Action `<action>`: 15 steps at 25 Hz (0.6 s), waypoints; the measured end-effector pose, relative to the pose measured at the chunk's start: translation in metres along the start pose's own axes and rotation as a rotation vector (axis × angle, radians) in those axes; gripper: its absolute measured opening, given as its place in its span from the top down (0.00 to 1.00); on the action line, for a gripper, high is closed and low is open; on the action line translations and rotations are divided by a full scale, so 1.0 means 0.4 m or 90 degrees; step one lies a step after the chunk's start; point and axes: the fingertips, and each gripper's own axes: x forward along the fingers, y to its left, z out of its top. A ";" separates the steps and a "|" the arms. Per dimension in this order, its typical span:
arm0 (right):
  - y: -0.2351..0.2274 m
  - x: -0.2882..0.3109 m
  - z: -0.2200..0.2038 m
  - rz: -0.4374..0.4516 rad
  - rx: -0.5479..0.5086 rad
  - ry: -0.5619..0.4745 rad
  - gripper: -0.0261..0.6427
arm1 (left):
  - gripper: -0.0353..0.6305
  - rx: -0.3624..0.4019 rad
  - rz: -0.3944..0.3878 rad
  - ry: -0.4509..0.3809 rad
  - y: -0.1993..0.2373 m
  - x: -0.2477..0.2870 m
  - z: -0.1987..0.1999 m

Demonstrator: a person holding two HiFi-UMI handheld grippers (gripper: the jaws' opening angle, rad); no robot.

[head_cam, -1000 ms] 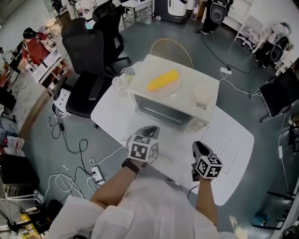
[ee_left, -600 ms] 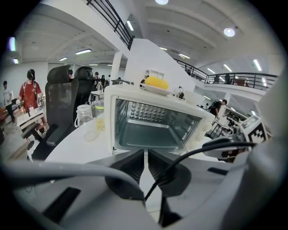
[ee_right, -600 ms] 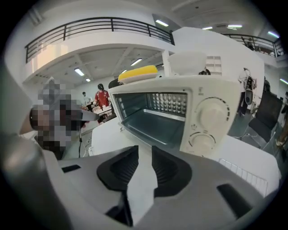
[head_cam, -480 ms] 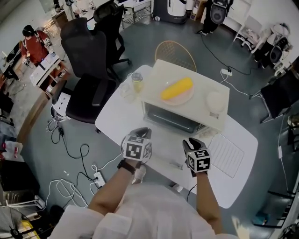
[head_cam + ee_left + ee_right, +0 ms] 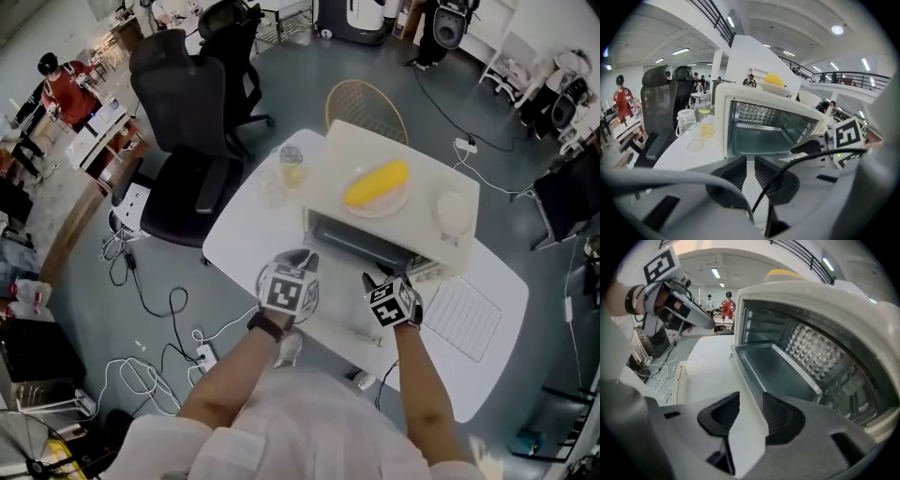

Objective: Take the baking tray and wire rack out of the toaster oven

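Grey metal baking tray (image 5: 778,373) sits inside the open cream toaster oven (image 5: 825,296). Right hand-held gripper (image 5: 750,404) just spread its jaws wide, nothing between; left hand-held gripper (image 5: 750,161) pinched closed, empty. I'd grab the tray's front lip squarely, slide level.

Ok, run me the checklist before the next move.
1. Toaster oven door open: ok.
2. Baking tray inside, front edge exposed: ok.
3. Right gripper jaws apart, have just been opening, gripping nothing: ok.
4. Left gripper shut, empty: ok.
5. Wire rack already out on the table: ok.
6. Corn on the oven top steady: cannot tell.
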 end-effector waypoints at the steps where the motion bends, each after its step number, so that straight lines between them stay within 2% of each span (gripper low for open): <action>1: 0.000 0.010 -0.001 -0.002 -0.016 0.007 0.73 | 0.91 0.001 0.002 0.002 0.004 0.002 -0.001; 6: -0.015 0.057 -0.009 -0.012 -0.103 0.046 0.72 | 0.90 0.007 0.006 0.015 0.029 0.018 0.001; 8: -0.014 0.071 -0.020 -0.013 -0.132 0.062 0.72 | 0.80 -0.003 0.001 0.026 0.033 0.021 -0.008; 10: -0.020 0.085 -0.026 -0.015 -0.147 0.072 0.73 | 0.76 -0.007 0.000 0.032 0.036 0.028 -0.010; 15: -0.020 0.109 -0.031 -0.009 -0.160 0.089 0.74 | 0.75 0.004 0.007 0.040 0.041 0.048 -0.004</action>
